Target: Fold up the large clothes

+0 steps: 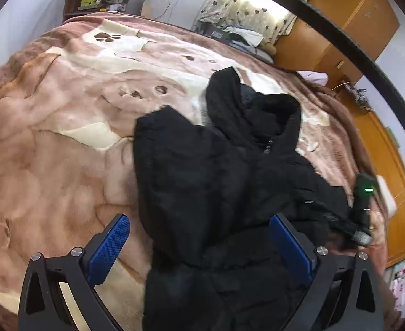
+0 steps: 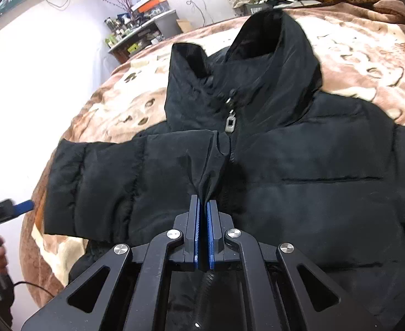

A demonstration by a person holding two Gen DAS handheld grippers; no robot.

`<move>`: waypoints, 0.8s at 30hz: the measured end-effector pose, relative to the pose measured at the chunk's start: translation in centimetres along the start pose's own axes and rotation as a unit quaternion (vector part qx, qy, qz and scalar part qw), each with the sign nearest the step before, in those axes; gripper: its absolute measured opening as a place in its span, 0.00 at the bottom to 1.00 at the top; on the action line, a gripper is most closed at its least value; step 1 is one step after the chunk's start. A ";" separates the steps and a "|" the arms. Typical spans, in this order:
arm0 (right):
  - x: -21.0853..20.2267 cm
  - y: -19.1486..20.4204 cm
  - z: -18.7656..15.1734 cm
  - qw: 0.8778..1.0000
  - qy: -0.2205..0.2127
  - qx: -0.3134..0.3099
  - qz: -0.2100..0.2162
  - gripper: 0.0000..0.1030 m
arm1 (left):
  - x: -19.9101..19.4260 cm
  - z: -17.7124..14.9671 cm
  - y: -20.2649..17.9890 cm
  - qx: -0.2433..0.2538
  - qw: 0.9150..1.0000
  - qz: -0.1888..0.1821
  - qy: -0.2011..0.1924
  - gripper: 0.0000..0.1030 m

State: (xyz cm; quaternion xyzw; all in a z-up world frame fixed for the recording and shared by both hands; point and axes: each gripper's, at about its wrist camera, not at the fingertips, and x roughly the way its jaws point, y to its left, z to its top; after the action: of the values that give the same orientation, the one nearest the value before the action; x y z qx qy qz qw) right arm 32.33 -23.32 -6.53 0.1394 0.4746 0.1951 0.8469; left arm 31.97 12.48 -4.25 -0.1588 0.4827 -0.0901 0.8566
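While a pinch of fabric at the cuff end of the folded-in sleeve [image 2: 119, 182] is clamped by the right gripper [image 2: 203, 207], jaws nearly touching w/ only thin cloth between, the black puffer jacket [image 2: 299, 165] is seen lying front-up on the brown blanket [image 1: 50, 151], hood [image 2: 268, 49] toward the far side. That sleeve is laid across the chest, approx. to the zipper pull [image 2: 231, 122]. The left gripper [image 1: 199, 248] is held above the jacket's lower part, blue pads [image 1: 108, 248] spread wide, nothing between them. Step judged: sleeve fold-in, early in the job. Next, likely: sleeve to be released flat, then the other sleeve brought in; the puffy fill may spring back, so pressing is prob. needed.
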 end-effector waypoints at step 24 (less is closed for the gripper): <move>-3.1 -7.8 -0.7 0.986 0.008 0.011 -0.165 0.04 | 13.5 1.1 -0.9 -0.010 0.990 0.125 0.072 0.99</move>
State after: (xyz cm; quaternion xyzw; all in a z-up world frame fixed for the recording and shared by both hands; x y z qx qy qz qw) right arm 31.77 -31.61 -7.87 0.0672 0.4996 0.0490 0.8623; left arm 39.85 7.70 -14.17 -0.0991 0.5600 0.0111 0.8225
